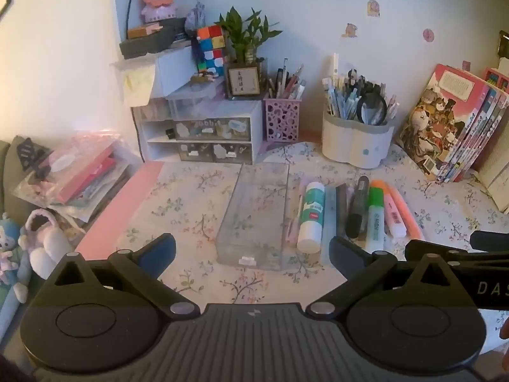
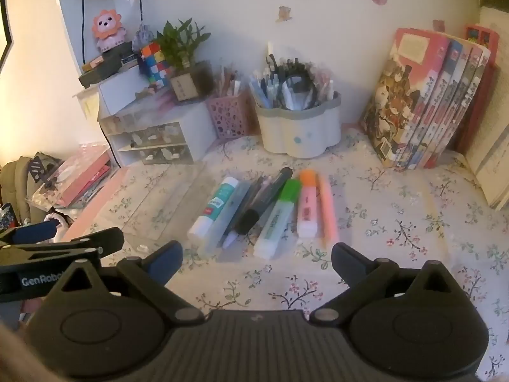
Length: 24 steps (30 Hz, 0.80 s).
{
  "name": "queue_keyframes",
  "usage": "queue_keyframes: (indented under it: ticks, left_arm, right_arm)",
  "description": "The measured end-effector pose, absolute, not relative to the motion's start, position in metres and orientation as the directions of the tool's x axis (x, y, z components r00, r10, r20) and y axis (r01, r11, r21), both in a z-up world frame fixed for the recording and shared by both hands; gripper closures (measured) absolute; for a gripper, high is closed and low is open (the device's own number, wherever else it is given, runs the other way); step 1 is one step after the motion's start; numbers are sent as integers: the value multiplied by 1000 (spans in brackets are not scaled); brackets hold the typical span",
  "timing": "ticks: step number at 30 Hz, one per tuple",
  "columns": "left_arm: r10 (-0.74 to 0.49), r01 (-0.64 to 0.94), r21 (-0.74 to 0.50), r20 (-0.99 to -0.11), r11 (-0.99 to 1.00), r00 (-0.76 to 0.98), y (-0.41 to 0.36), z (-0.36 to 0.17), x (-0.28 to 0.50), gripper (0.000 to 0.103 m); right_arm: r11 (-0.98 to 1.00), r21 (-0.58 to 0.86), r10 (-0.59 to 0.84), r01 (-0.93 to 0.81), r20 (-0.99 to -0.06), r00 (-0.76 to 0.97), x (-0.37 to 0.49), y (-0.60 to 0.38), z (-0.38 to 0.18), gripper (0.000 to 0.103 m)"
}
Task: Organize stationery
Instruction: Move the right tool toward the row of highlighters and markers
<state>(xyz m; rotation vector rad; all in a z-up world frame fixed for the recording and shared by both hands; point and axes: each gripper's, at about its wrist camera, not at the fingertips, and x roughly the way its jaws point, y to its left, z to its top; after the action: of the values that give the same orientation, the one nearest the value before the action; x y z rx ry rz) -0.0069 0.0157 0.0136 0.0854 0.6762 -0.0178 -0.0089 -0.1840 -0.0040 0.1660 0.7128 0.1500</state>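
A clear plastic box [image 1: 254, 213] lies empty on the floral desk, also in the right wrist view [image 2: 159, 200]. Right of it lies a row of stationery: a white glue stick [image 1: 312, 216] [image 2: 213, 207], a black marker [image 1: 358, 207] [image 2: 265, 200], a green-capped highlighter [image 1: 375, 216] [image 2: 278, 219], a pink highlighter [image 1: 393, 213] [image 2: 308, 207] and an orange pen [image 2: 327, 207]. My left gripper [image 1: 253, 251] is open and empty just before the box. My right gripper [image 2: 257, 258] is open and empty just before the row.
A white pen holder [image 1: 358, 140] [image 2: 297, 130], a pink mesh pen cup [image 1: 282, 117] and a small drawer unit [image 1: 203, 133] stand at the back. Books [image 1: 451, 127] [image 2: 426, 102] lean at the right. A bag pile [image 1: 76, 172] lies left.
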Motion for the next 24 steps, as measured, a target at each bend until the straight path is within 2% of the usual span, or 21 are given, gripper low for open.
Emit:
queue_keyframes:
  ticks: [19,24]
  left_arm:
    - [16,43,77,-634,996,773,12,8,-1,5]
    - [11,43,68,-644,997,765,15,1,3,5]
  right_arm:
    - [978,191,187,-88,-599,779,-3,-185,-6,30]
    - [974,213,201,-78,-648,735,3,-185,-10,31]
